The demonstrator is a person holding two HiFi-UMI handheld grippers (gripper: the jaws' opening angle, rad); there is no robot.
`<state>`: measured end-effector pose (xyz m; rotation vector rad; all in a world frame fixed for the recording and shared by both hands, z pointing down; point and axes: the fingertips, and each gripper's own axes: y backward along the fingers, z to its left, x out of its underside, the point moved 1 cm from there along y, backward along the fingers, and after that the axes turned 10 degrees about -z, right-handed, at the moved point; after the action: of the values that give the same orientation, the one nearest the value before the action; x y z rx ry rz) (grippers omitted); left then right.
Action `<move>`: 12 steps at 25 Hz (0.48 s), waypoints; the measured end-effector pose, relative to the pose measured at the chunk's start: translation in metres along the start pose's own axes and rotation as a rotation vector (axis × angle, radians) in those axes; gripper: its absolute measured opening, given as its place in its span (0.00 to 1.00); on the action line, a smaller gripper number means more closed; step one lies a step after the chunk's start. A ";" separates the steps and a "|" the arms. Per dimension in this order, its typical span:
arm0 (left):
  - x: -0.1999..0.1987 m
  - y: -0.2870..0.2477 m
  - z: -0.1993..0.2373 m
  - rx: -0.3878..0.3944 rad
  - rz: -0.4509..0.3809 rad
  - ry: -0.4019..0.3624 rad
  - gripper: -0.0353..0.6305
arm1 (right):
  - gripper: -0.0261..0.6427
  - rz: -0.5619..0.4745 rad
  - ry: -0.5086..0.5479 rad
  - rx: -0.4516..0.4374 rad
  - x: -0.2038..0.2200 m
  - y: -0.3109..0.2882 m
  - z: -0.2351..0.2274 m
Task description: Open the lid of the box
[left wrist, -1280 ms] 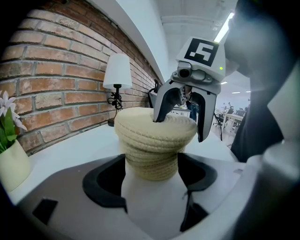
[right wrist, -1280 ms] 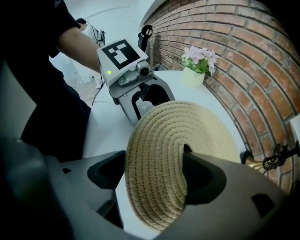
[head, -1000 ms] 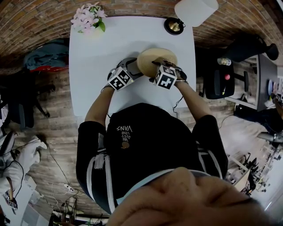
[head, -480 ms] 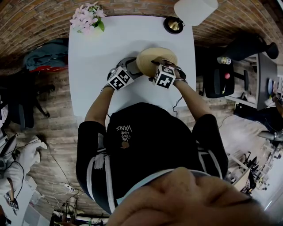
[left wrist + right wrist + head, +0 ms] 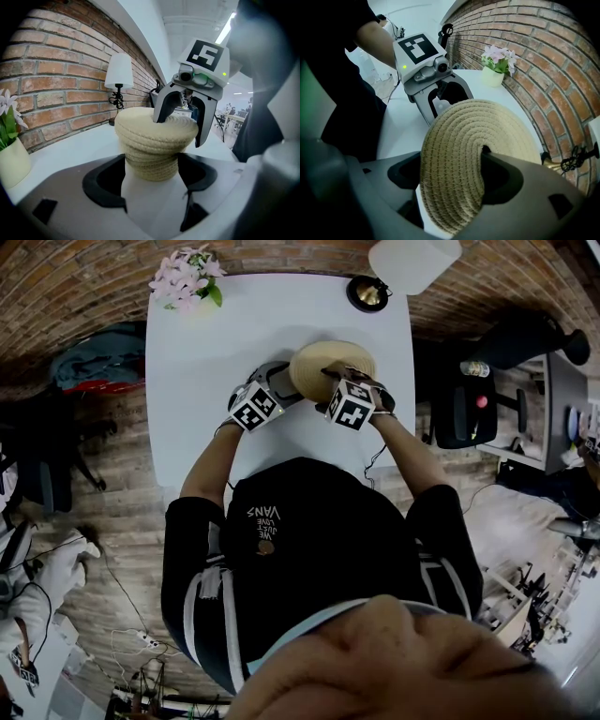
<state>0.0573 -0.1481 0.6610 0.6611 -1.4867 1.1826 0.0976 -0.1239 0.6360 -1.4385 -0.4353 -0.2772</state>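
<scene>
rope box (image 5: 151,165) sits mid table (image 5: 216,343) w/ lid (image 5: 459,154) on top. left gripper (image 5: 284,390) jaws closed round the box body. right gripper (image 5: 179,131) jaws clamped on the lid, one on top, other at the rim

Potted flowers (image 5: 187,279), lamp (image 5: 413,261), white table (image 5: 246,341)

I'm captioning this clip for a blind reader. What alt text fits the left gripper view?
The left claw grips the base of a woven rope box on a white table, while the right claw clamps the rim of its lid from above. Behind stand a brick wall, a white lamp and a potted flower.
</scene>
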 end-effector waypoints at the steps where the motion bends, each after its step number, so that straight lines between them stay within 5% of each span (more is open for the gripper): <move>1: 0.001 0.000 0.000 -0.001 0.003 0.001 0.56 | 0.56 -0.003 0.001 0.003 0.000 0.000 0.000; 12: -0.006 0.002 0.000 -0.001 -0.002 0.000 0.56 | 0.56 -0.041 -0.008 0.029 -0.004 0.008 0.000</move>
<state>0.0575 -0.1484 0.6549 0.6618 -1.4862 1.1799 0.0975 -0.1231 0.6269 -1.4043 -0.4741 -0.2971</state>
